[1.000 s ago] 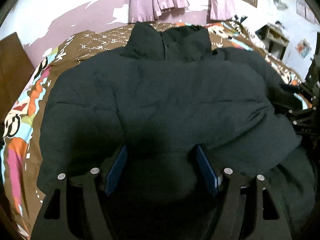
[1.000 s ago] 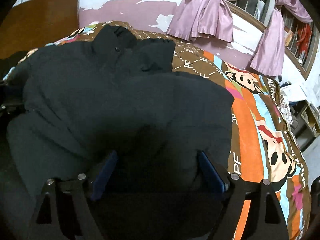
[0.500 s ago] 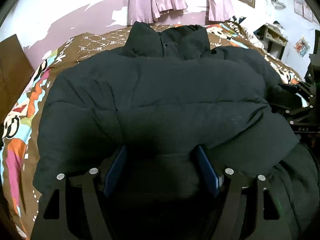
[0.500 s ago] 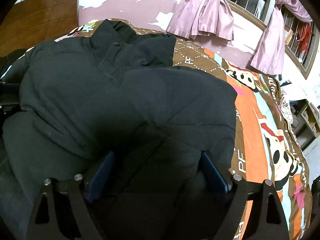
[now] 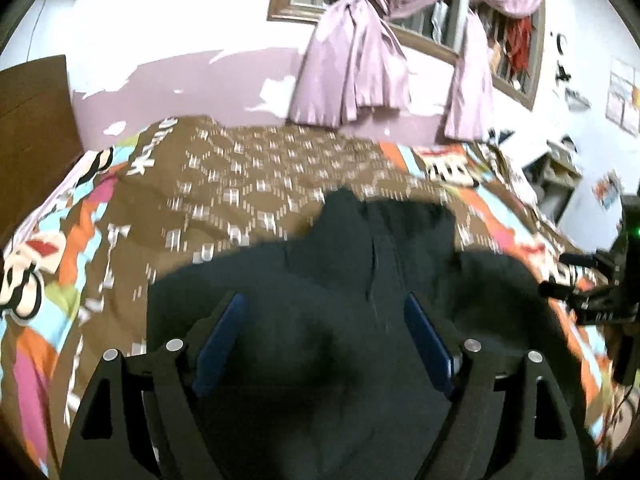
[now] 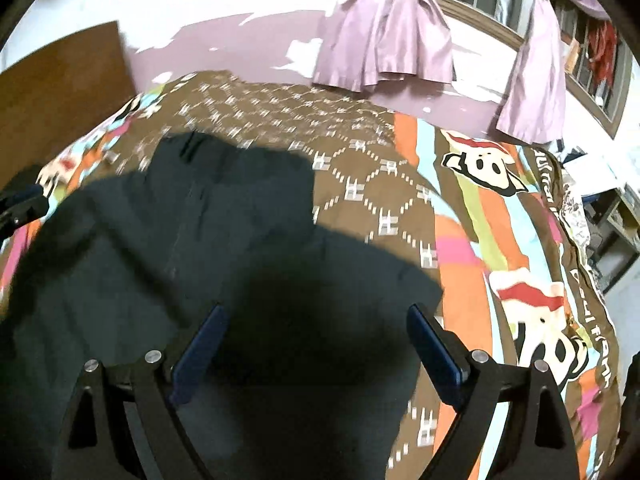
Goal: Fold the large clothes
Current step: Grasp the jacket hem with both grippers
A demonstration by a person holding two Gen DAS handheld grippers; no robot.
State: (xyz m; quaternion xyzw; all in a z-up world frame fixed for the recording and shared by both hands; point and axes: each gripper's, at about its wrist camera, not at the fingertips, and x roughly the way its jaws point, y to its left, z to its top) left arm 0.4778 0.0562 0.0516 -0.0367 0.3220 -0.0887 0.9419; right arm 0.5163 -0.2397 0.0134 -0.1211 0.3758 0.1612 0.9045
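Blue pads of the left gripper [image 5: 324, 338] stand wide apart, having just opened further, over the black puffer jacket [image 5: 360, 288] folded on the patterned bedspread [image 5: 248, 176], nothing pinched; only this view catches the other tool at right. The right gripper [image 6: 314, 344], jaws spread and empty, alone shows the jacket's right edge with bare spread beyond, toward the lilac curtains [image 6: 384, 28].
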